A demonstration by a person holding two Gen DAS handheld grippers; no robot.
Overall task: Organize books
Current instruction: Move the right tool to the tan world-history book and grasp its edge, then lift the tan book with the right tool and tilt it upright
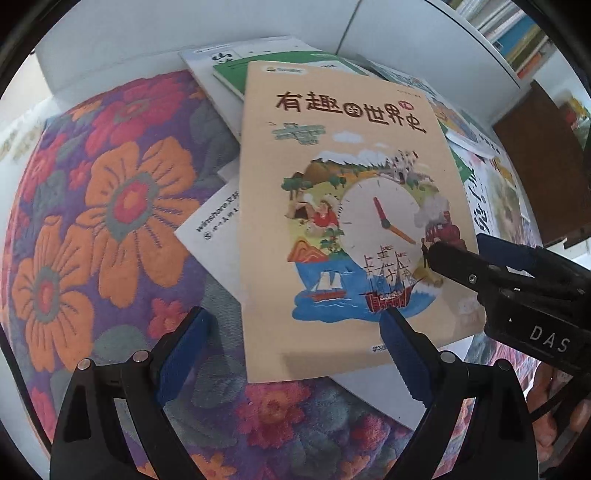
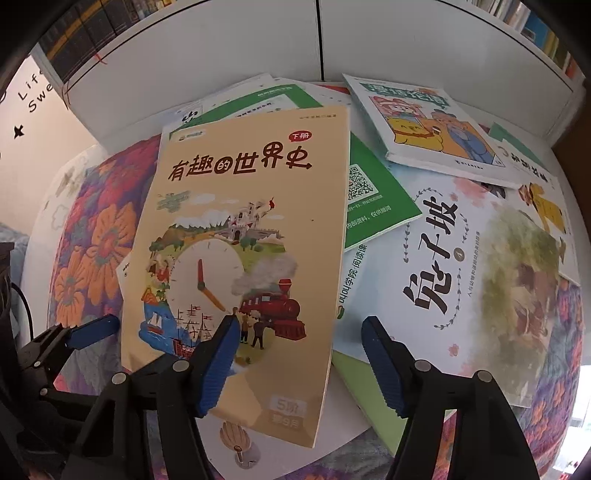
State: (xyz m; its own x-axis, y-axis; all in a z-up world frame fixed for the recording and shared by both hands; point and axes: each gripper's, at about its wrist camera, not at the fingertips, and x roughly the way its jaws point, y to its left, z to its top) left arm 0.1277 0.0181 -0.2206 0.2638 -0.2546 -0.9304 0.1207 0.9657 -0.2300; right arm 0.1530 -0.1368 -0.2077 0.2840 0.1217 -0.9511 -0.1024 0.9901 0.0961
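Left wrist view: left claw (image 1: 291, 354) spread wide, holding nothing, its blue pads either side of the near edge of the tan world-history book (image 1: 332, 206), which lies face up on top of a loose pile of books on the floral cloth (image 1: 110, 206). Green-edged workbook (image 1: 236, 74) and a white sheet (image 1: 210, 236) stick out from under it. Right claw (image 1: 458, 254) comes in from the right, its tip over the book's right edge; can't tell from here if it touches. White shelf unit (image 1: 406, 33) behind the pile. Right wrist view: right claw (image 2: 299, 358) also wide, gripping nothing, one pad over the tan book's (image 2: 240, 229) lower cover, the other over the green booklet (image 2: 373, 192) edge beside it. White rabbit-title book (image 2: 480, 266) lies to the right, cartoon-bear book (image 2: 424, 122) behind it. Left claw (image 2: 88, 332) visible at far left, near the tan book's left edge.
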